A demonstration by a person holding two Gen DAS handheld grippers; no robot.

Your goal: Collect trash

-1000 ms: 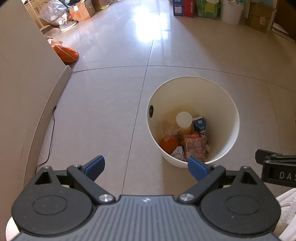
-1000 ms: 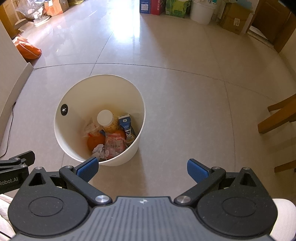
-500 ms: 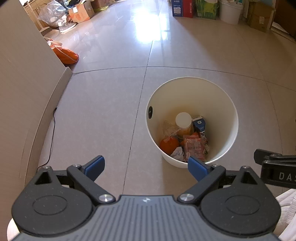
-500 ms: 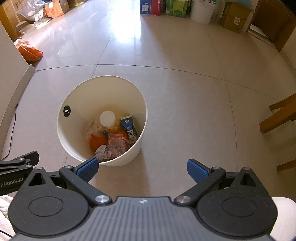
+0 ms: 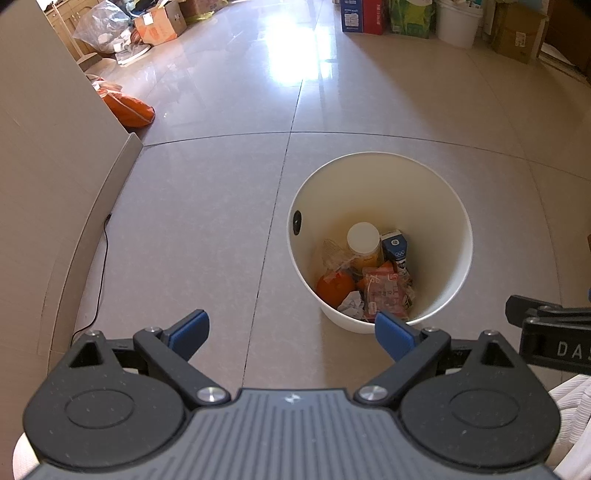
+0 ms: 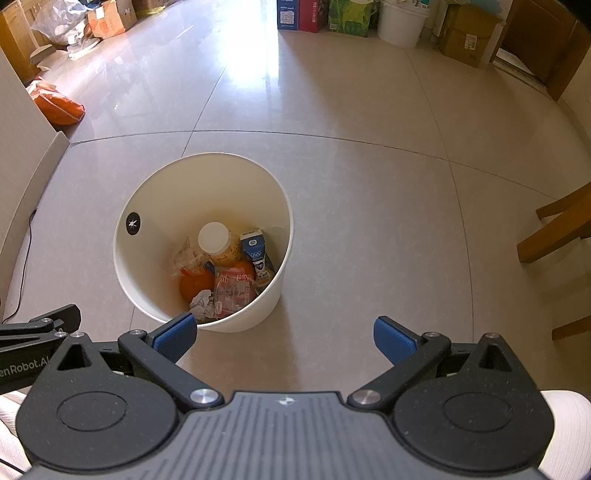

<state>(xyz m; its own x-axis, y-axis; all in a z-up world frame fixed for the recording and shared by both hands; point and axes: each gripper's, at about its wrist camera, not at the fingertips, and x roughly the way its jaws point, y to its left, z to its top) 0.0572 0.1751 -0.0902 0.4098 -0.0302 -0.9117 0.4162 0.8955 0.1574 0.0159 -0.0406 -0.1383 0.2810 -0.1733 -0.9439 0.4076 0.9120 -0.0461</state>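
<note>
The tiled floor (image 6: 369, 221) spreads out beneath and ahead of both tongs, glossy with a bright patch of light far ahead. A beige wall panel (image 5: 44, 166) runs along the far left of the left tongs, with a thin black cable (image 5: 101, 266) trailing on the floor beside its base. Boxes and a white pail (image 6: 402, 20) line the far end of the room, well ahead of the tongs, and an orange bag (image 5: 127, 109) lies far ahead to the left. Wooden chair legs (image 6: 554, 236) stand off to the right of the right tongs.

The white bin (image 5: 458, 236) stands on the floor just ahead of the tongs, to the right of the left tongs (image 5: 291, 330) and to the left of the right tongs (image 6: 282, 334). In it lies the collected trash: a bottle with a white cap (image 6: 216, 238), a blue and white carton (image 6: 256, 254), a red wrapper (image 6: 232, 291), an orange (image 6: 194, 286) and a crumpled white paper (image 6: 201, 301).

Both tongs are spread wide, blue pads far apart, with nothing between them. The tip of the left tongs' right pad overlaps the bin's near rim in its own view; whether they touch cannot be told.
</note>
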